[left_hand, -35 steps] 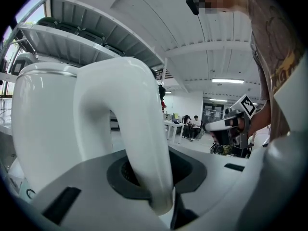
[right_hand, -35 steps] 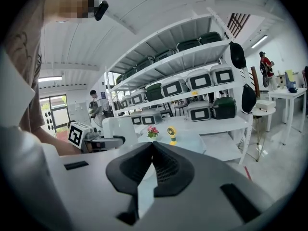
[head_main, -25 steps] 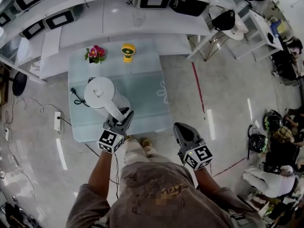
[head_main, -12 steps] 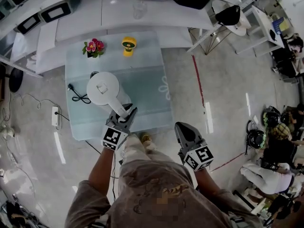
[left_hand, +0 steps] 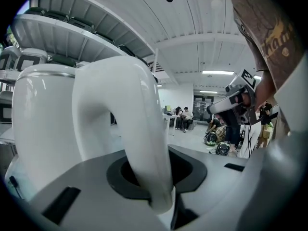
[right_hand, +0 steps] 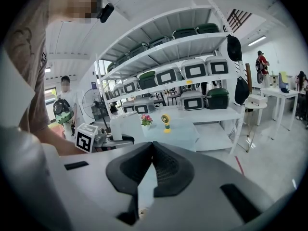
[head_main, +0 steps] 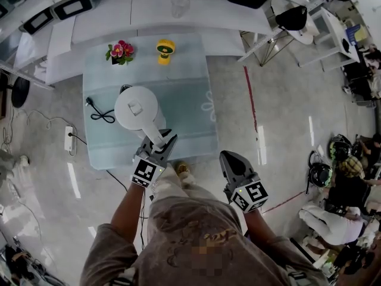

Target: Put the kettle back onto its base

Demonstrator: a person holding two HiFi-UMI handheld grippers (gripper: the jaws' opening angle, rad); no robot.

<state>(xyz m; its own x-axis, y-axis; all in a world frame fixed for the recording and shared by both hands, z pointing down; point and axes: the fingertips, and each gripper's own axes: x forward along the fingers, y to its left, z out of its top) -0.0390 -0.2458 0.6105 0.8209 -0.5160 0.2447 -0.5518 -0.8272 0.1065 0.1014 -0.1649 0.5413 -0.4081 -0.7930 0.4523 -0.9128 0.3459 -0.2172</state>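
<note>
A white kettle [head_main: 137,106] hangs over the left part of the glass table [head_main: 187,109], its handle [head_main: 153,134] pointing toward me. My left gripper [head_main: 162,140] is shut on that handle; in the left gripper view the handle [left_hand: 132,129] runs down between the jaws beside the kettle body [left_hand: 43,124]. A dark edge of the base [head_main: 125,89] peeks out at the kettle's far side, and its black cord [head_main: 100,115] lies to the left. My right gripper [head_main: 233,164] hovers off the table's near right corner, its jaws [right_hand: 153,148] shut with nothing held.
A pot of pink flowers [head_main: 118,51] and a small yellow fan [head_main: 165,47] stand at the table's far edge. White shelves with bins [head_main: 196,5] run behind. A power strip [head_main: 69,139] lies on the floor at left. People sit at far right [head_main: 345,183].
The kettle, still held by my left gripper, has sunk a little toward the table. The right gripper has stayed where it was.
</note>
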